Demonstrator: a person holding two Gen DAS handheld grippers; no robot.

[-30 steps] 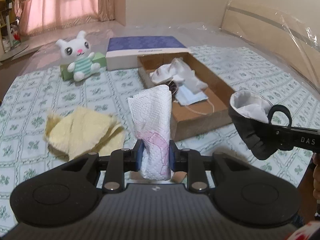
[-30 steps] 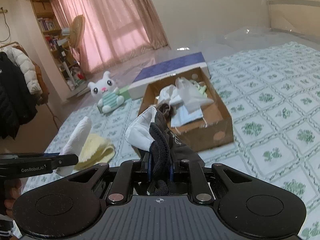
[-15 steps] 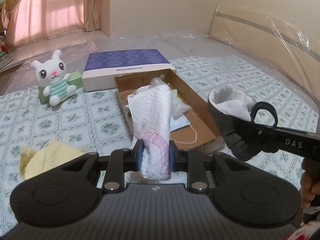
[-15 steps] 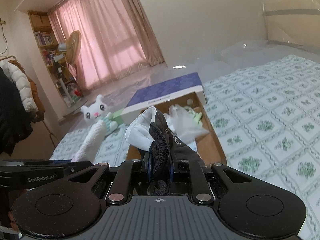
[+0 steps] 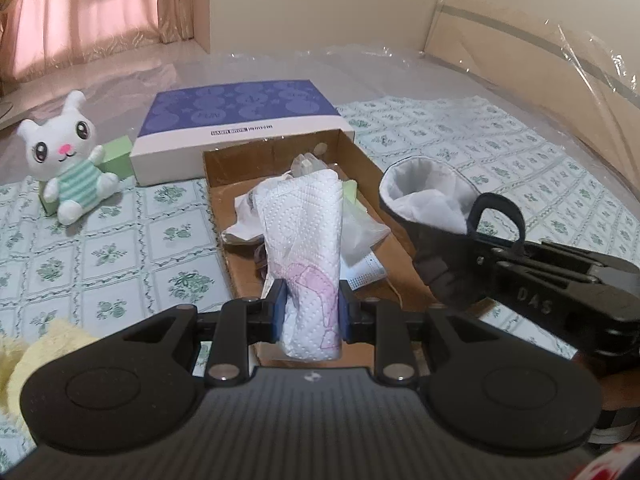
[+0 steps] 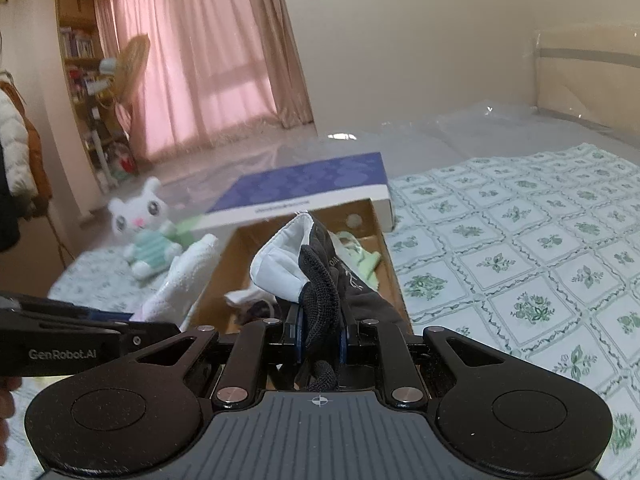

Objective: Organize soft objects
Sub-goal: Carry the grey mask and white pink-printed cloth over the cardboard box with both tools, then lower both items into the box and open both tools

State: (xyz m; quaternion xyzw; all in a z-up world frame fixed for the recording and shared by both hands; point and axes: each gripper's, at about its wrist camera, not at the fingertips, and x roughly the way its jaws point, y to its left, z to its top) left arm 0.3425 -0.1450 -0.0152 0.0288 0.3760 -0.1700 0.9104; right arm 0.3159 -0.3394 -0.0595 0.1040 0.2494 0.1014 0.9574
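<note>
My left gripper (image 5: 311, 312) is shut on a folded white paper towel (image 5: 306, 240) and holds it upright over the near end of an open cardboard box (image 5: 224, 216). My right gripper (image 6: 319, 338) is shut on a black fabric mask with white lining (image 6: 316, 264), also above the box (image 6: 370, 216). The mask shows in the left wrist view (image 5: 432, 216), to the right of the towel. The towel shows in the right wrist view (image 6: 180, 280). The box holds white cloths, a blue face mask and a green item.
A white plush bunny (image 5: 68, 160) leans on a green block at the far left. A purple-topped flat box (image 5: 240, 120) lies behind the cardboard box. A yellow cloth (image 5: 36, 360) lies near left. All rest on a plastic-covered bed with a headboard (image 5: 540, 80).
Both grippers have moved forward toward the cardboard box with their loads. The box now lies directly under them and the yellow cloth has slid to the left edge of view.
</note>
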